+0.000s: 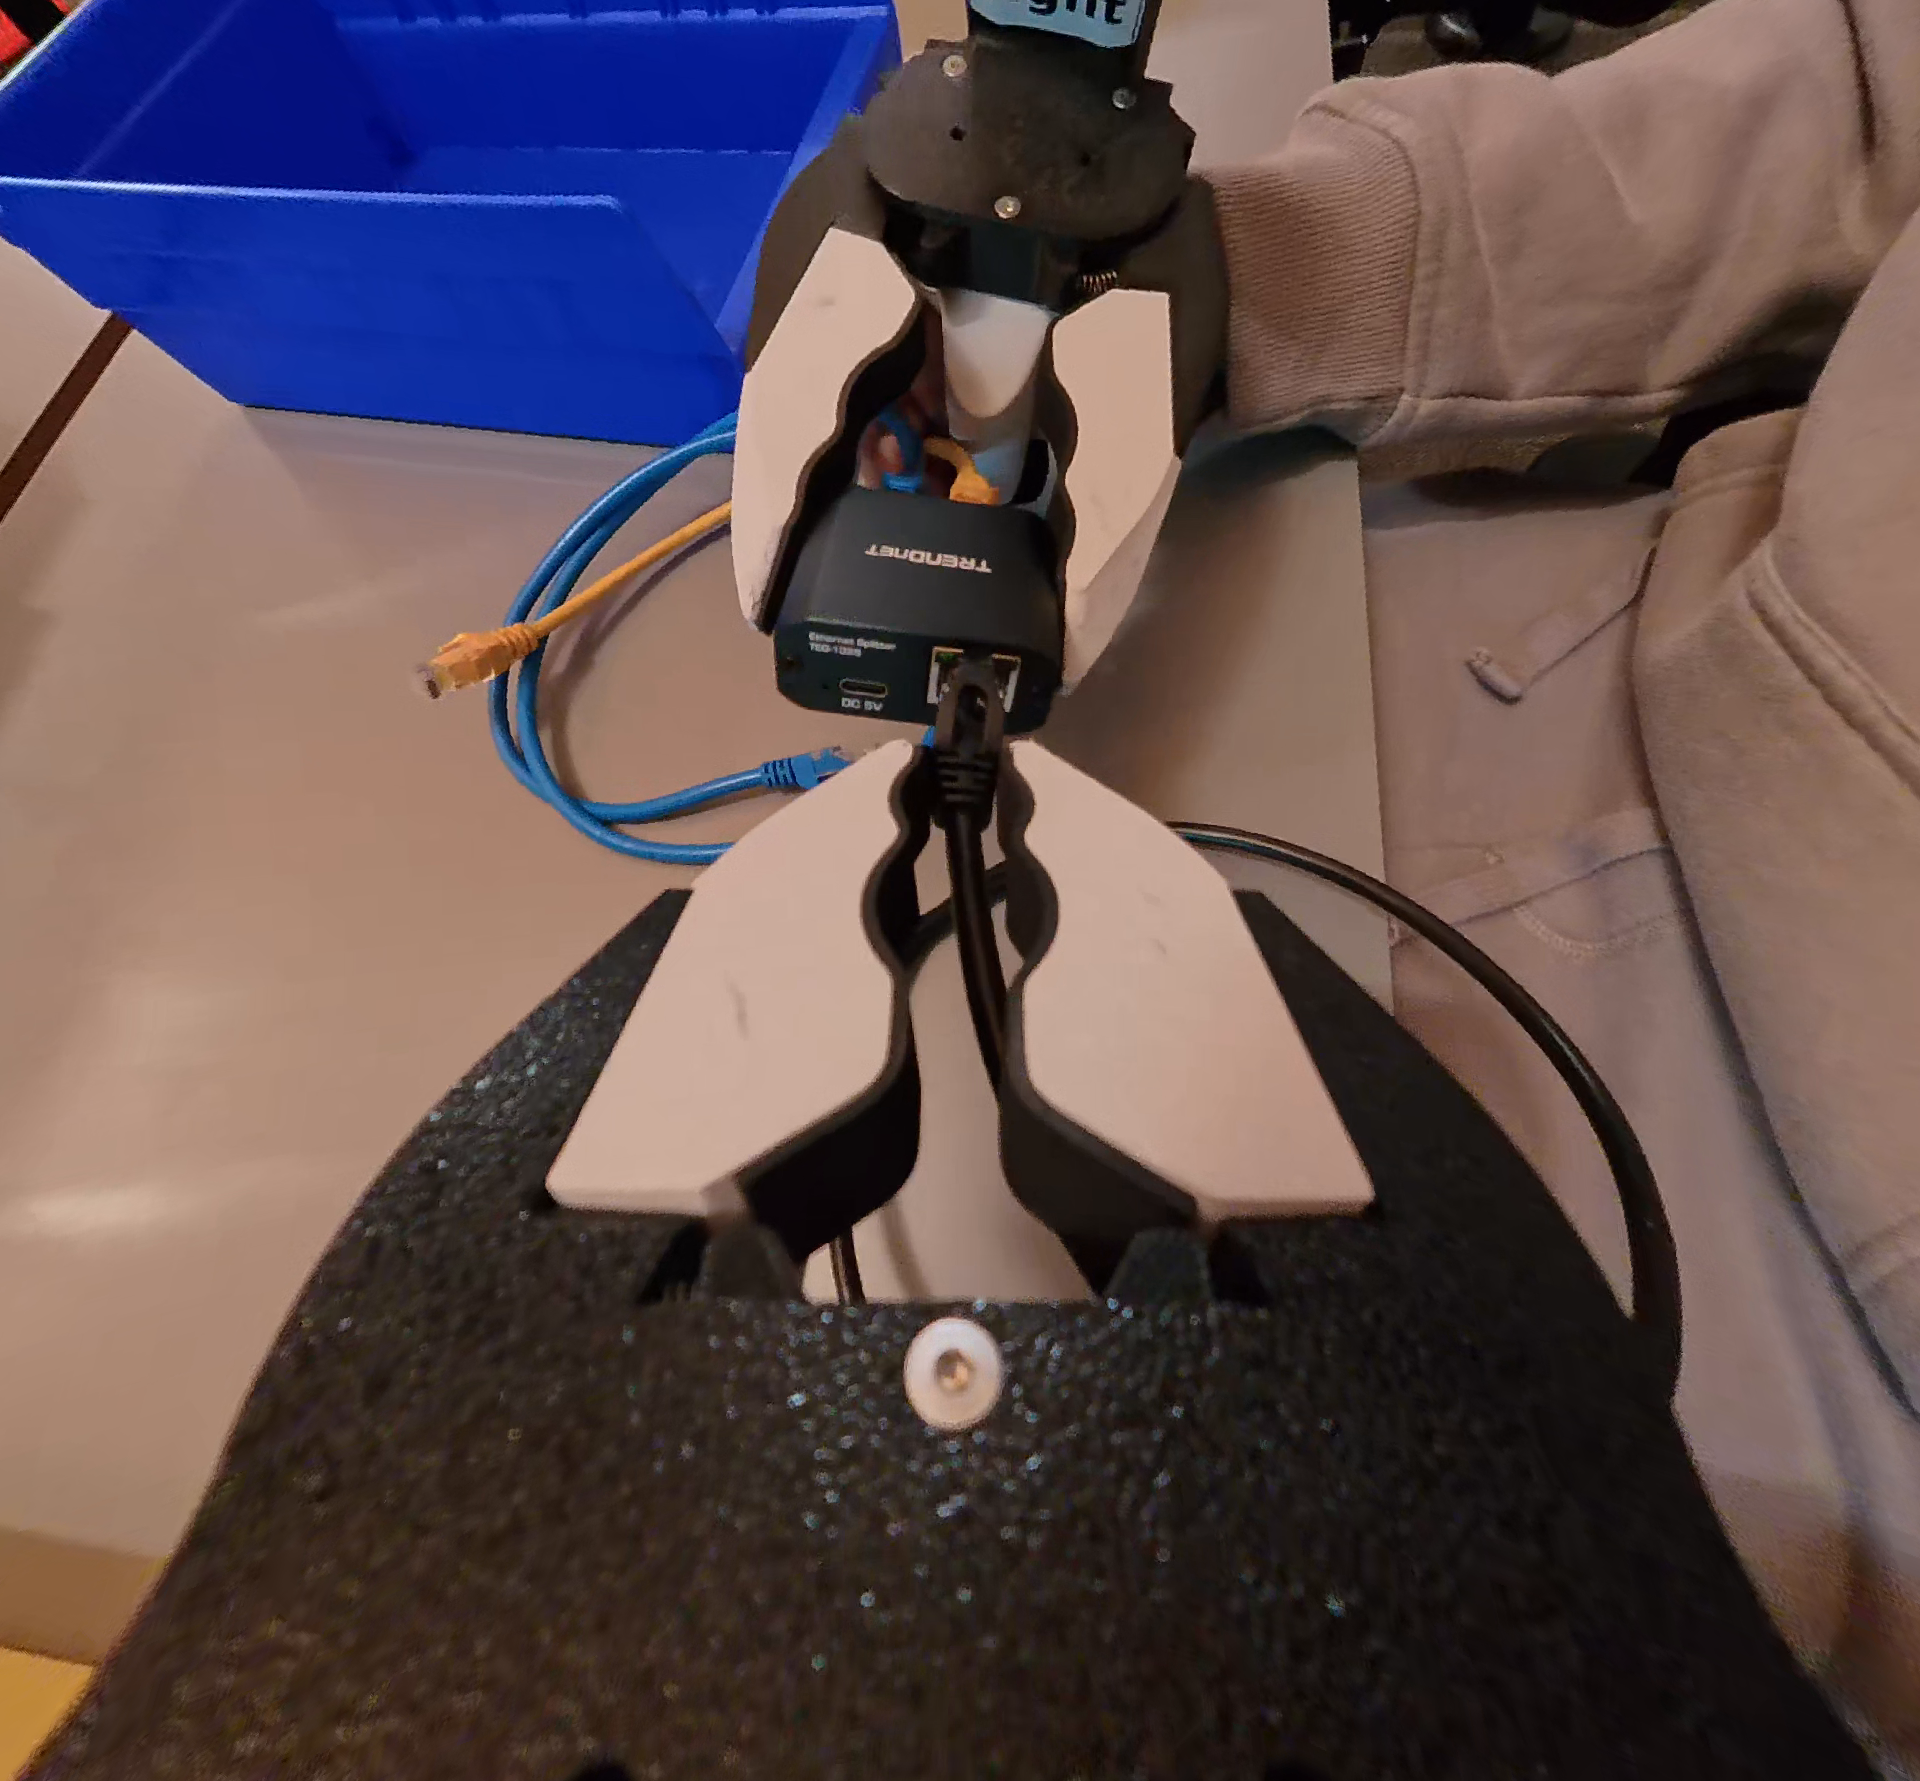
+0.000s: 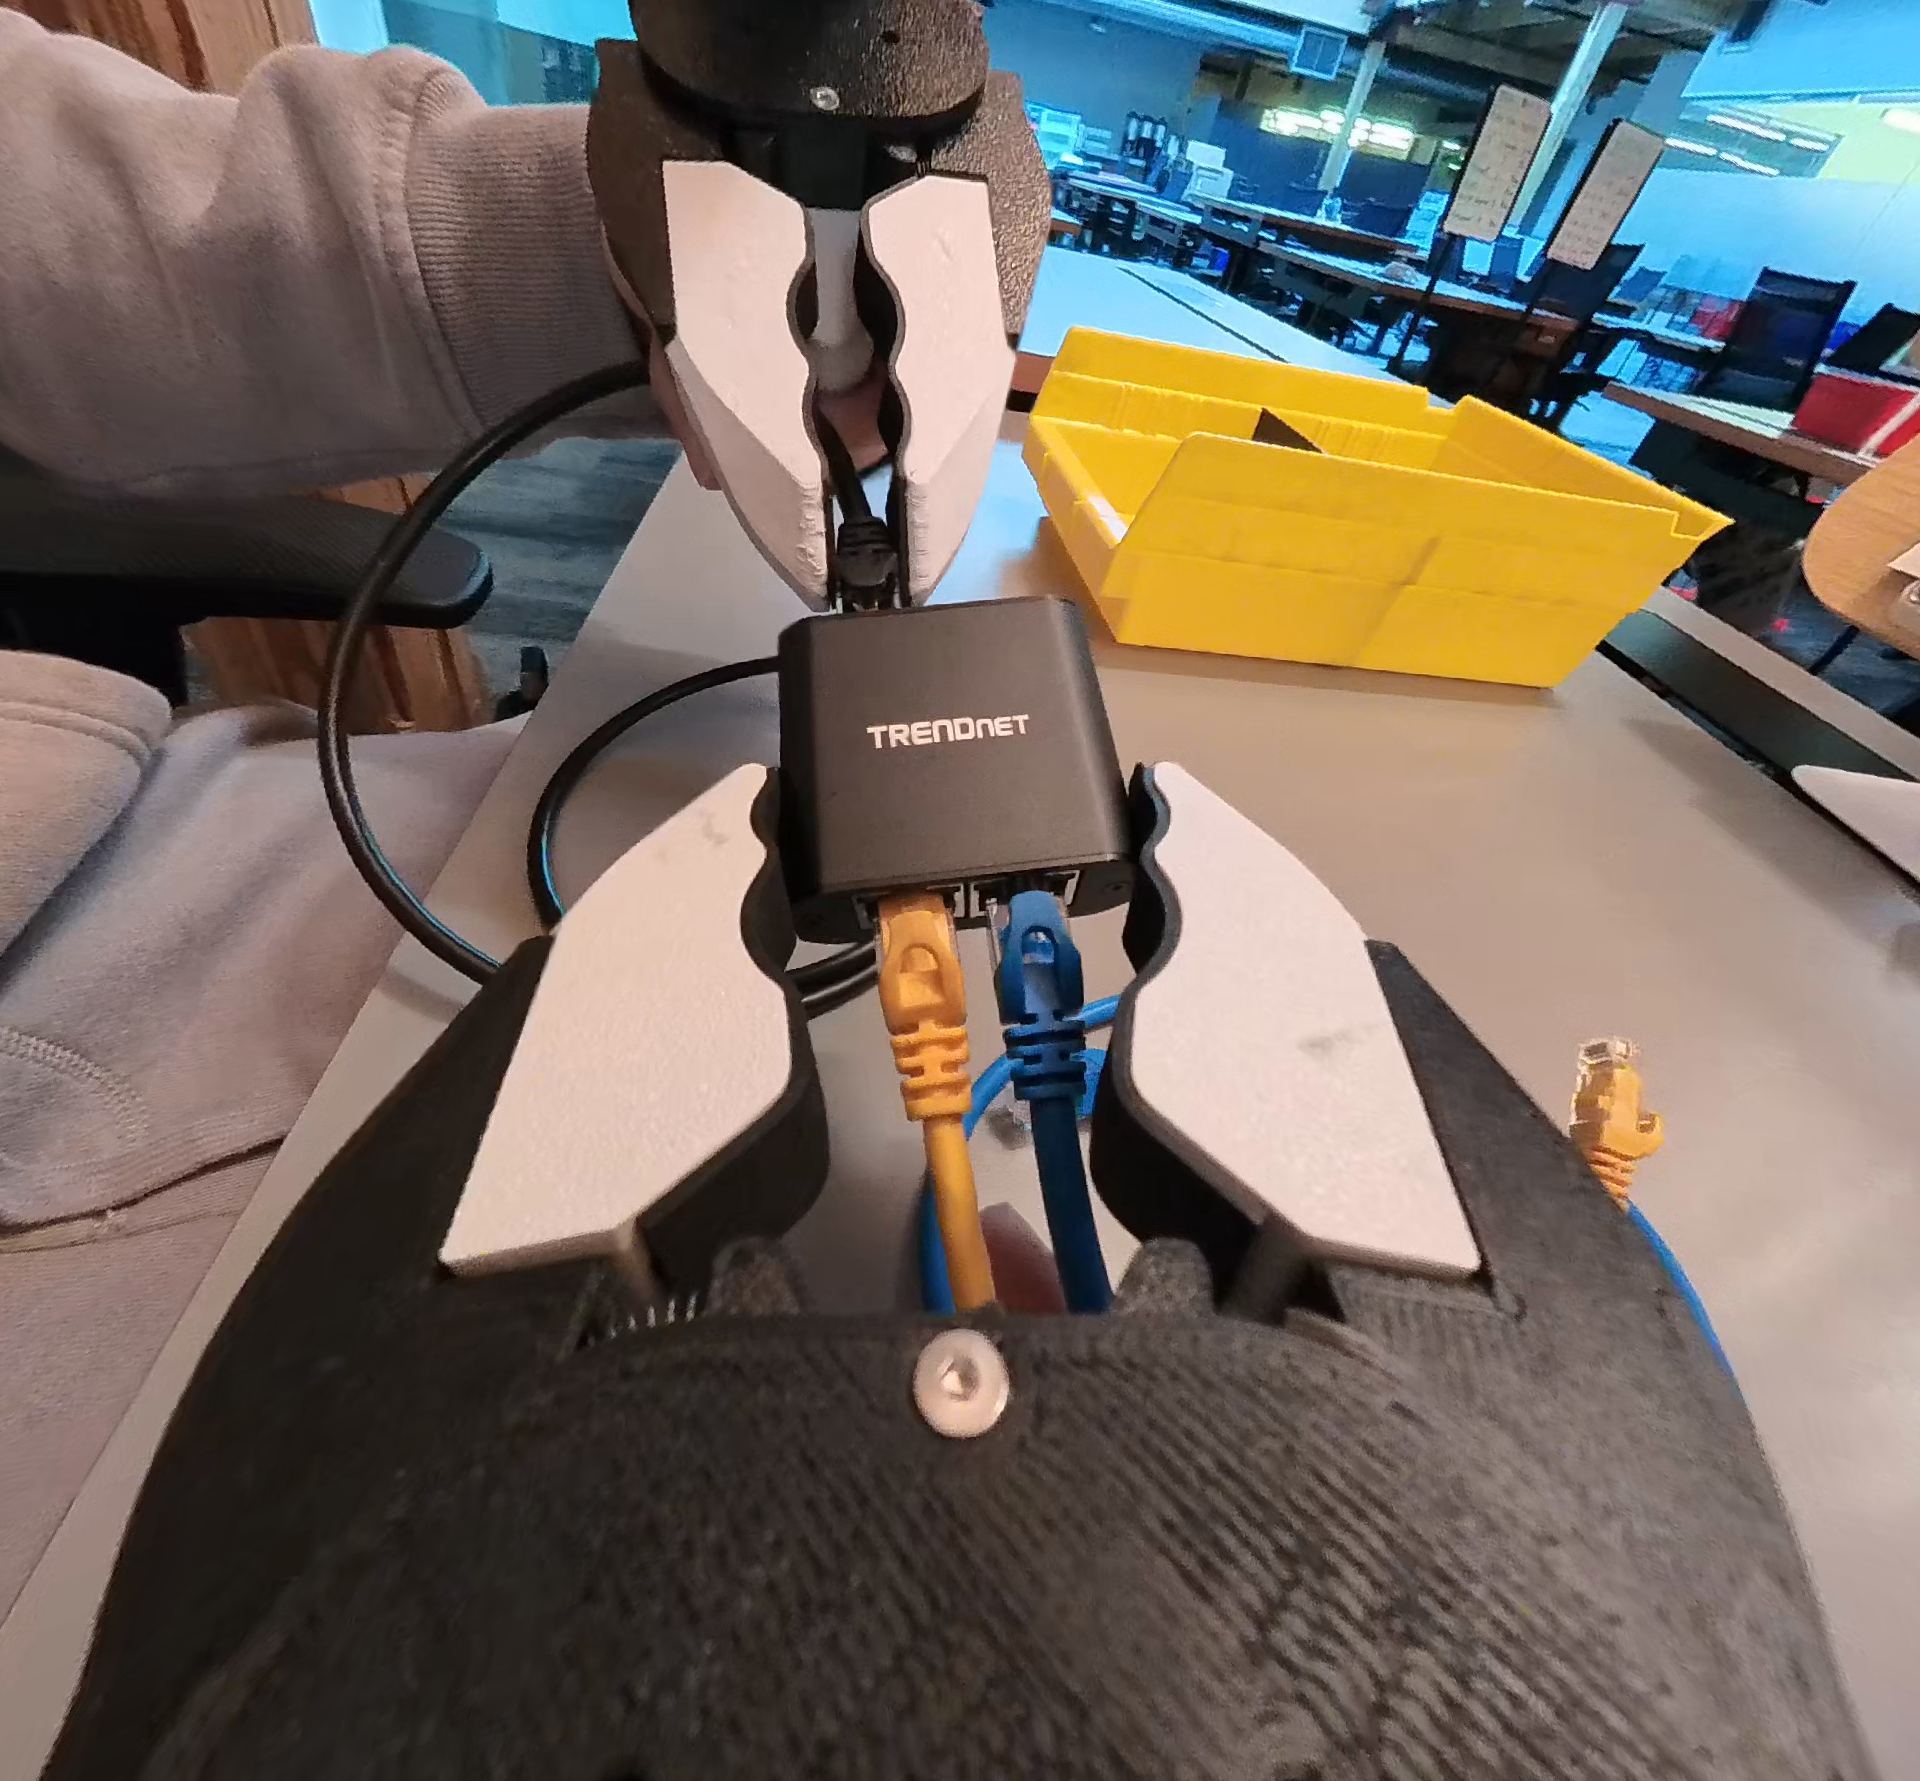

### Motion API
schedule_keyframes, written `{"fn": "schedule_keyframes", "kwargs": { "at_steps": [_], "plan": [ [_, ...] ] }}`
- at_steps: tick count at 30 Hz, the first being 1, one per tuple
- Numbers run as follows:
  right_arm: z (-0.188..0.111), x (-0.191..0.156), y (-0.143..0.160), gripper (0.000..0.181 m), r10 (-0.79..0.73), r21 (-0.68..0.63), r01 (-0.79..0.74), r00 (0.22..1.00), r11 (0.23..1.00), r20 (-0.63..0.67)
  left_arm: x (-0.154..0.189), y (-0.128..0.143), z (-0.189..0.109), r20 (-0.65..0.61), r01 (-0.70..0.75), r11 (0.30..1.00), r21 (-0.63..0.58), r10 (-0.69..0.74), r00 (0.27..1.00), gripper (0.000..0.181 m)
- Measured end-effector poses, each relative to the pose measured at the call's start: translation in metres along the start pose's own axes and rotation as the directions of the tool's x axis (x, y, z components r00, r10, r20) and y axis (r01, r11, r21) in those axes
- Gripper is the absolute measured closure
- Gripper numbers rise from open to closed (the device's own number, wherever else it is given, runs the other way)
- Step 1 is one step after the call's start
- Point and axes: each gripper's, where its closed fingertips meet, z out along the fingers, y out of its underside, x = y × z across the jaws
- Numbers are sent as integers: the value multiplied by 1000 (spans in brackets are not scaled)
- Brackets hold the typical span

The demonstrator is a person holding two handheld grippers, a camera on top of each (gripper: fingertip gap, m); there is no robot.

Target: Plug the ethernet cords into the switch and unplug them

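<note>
A small black switch is held above the table between the fingers of my right gripper, which is shut on its sides. An orange cord and a blue cord sit plugged into its near ports. In the left wrist view my left gripper is shut on the plug of a black cord, whose tip is in a port on the switch's other face. The left gripper also shows in the right wrist view, pinching that plug.
A blue bin stands at the back of the grey table. A yellow bin stands on the other side. Loose orange and blue plug ends lie on the table. A person's sleeves flank the grippers. The black cord loops off the table edge. My right fingertips sit around 4 cm from my left ones.
</note>
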Motion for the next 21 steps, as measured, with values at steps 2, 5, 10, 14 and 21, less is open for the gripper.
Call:
{"fn": "schedule_keyframes", "kwargs": {
  "at_steps": [2,5,10,14,21],
  "plan": [
    [-2,1,-2,119,10,16,-10,1000,1000,-3,0,-3,1,-3,6,1000,25,-6,1000,170],
    [-4,1,-4,118,9,33,-9,1000,999,-1,-1,-7,2,-1,3,999,45,-3,1000,170],
    [-7,0,-7,118,25,66,-27,999,997,23,2,-14,4,-19,-4,997,74,5,1000,170],
    [-6,0,-6,118,30,53,-31,999,998,29,3,-11,6,-13,0,999,52,0,1000,170],
    [-7,1,-9,118,7,79,-7,1000,997,3,2,-15,5,41,-29,998,50,27,999,170]
  ]
}}
